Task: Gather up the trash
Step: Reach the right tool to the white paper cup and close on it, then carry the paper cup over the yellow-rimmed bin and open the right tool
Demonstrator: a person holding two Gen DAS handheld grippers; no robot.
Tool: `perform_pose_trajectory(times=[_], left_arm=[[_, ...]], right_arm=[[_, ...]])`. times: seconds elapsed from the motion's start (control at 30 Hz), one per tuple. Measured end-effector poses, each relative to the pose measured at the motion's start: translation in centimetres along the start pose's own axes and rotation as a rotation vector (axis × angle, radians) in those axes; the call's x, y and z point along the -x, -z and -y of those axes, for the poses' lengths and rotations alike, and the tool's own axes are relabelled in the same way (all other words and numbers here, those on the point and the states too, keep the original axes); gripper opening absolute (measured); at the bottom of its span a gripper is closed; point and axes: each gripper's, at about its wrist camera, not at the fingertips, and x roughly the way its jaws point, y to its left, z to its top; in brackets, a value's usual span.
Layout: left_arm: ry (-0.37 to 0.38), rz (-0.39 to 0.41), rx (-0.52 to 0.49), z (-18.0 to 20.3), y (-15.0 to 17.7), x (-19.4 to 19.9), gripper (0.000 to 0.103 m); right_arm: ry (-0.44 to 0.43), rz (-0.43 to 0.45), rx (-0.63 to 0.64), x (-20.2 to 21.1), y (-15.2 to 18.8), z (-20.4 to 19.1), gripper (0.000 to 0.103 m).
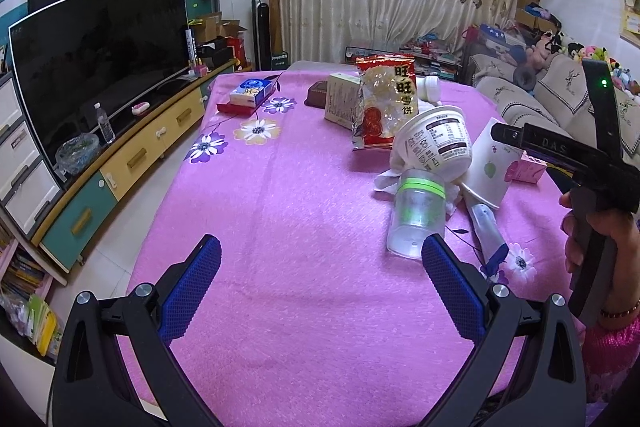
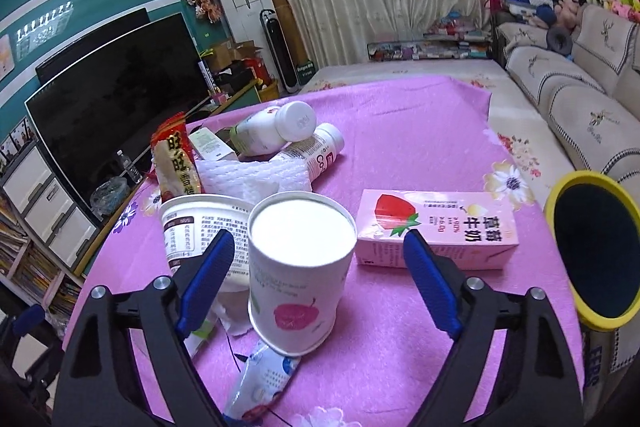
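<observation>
We are looking across a living room with cream curtains, a dark television on a low cabinet and a sofa along one side, and in front of us a counter under a pink flowered cloth. The trash sits in a loose heap on it, and we take the inverted paper cup as our landmark: it stands on its rim with its white base up, its long axis close to upright and leaning slightly. Just beside it on the television side lies a white printed tub tipped on its side, its mouth turned away from us in the left wrist view. Behind the cup are white foam wrap, two white bottles lying on their sides with caps pointing toward the sofa, and a red snack bag standing on end. On the sofa side of the cup lies a pink strawberry milk carton, flat, its long axis running across our view. In front of the cup a crumpled wrapper lies touching its rim. A clear plastic jar with a green band lies on its side nearby. The right gripper has its jaws set wide on either side of the cup, not pressing it. The left gripper hovers over bare cloth, jaws wide and empty.
</observation>
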Motion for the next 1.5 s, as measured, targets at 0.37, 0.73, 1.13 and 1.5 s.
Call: perform_pose_trajectory(times=[0.37,0.73,1.13,1.5], left_arm=[[0.002,-0.01,0.002,-0.1,0.0,-0.8,0.099],[0.017,-0.012,-0.001,0.2,0.2,-1.1,0.099],[0.041,-0.027,-0.036,2.5,-0.3,-2.0,0.099],[0.056,-0.059,-0.098,6.1,-1.0,-3.3,0.099]], right_arm=[[-0.037,-0.01,-0.021,-0.3,-0.3,0.1,0.054],[0.009,0.124,-0.011,6.5,-2.0,2.8,0.054],[0.409,0.164,-0.142,8.5,-2.4,19.3,0.054],[0.523,-0.008,-0.282,2.0,0.9,30.9,0.054]])
